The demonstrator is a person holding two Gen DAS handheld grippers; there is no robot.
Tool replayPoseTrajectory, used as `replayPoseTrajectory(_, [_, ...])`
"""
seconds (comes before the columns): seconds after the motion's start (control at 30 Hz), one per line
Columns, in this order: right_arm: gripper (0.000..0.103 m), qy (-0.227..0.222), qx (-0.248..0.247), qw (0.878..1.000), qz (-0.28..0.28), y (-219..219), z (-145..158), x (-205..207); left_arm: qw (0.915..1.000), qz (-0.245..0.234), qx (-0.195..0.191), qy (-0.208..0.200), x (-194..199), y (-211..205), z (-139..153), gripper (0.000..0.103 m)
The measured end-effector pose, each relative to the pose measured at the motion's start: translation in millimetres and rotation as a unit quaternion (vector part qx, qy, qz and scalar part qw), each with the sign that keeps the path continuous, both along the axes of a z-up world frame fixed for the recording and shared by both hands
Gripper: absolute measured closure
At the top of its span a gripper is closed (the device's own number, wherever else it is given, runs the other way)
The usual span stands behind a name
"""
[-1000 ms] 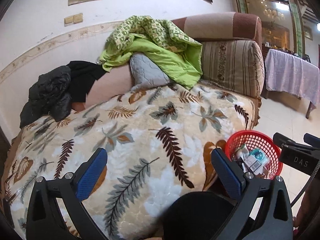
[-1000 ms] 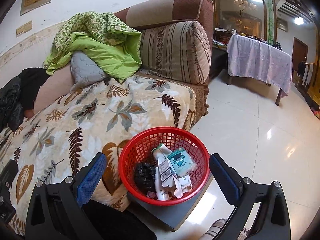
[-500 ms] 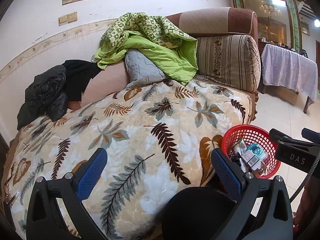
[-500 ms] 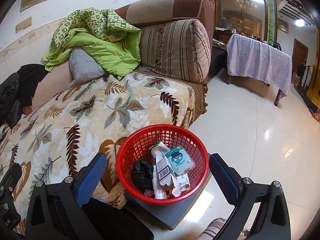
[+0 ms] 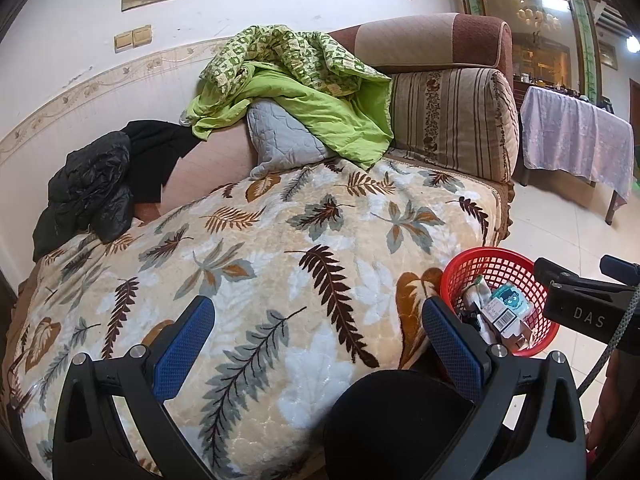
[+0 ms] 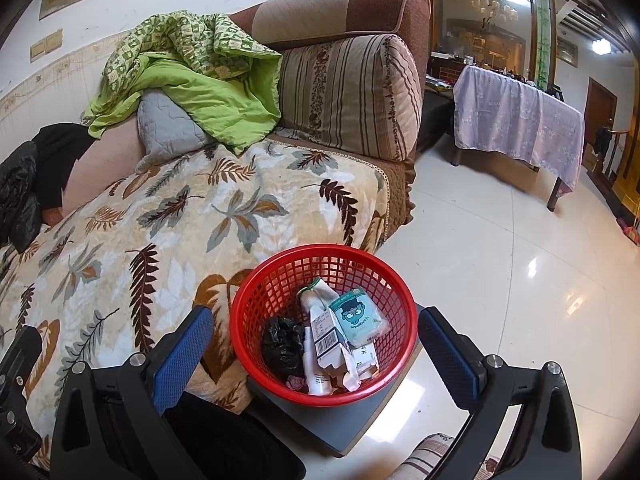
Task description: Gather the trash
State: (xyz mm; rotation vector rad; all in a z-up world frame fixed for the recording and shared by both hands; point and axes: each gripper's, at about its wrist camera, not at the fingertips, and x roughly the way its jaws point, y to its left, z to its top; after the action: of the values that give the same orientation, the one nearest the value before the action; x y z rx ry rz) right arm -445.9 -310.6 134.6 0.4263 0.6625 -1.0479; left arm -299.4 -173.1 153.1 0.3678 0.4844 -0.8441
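A red mesh basket stands on a grey stool beside the sofa. It holds a black bag, a white tube, a barcode carton and a teal tissue pack. The basket also shows at the right of the left wrist view. My right gripper is open and empty, its fingers either side of the basket, above it. My left gripper is open and empty over the leaf-patterned blanket.
The sofa carries a green quilt, a grey pillow, a black jacket and a striped bolster. A cloth-covered table stands on the glossy tile floor. A dark rounded thing sits low between my left fingers.
Both views have pulled back and up slightly, so the sofa and basket sit a little lower and farther. Both grippers stay open and empty.
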Motion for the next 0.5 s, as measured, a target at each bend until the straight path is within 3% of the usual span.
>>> replayPoseTrajectory(0.5, [0.0, 0.001, 0.003, 1.0, -0.001, -1.1, -2.2, -1.0, 1.0, 0.001, -0.001, 0.0, -0.2, -0.4, 1.2, 0.0])
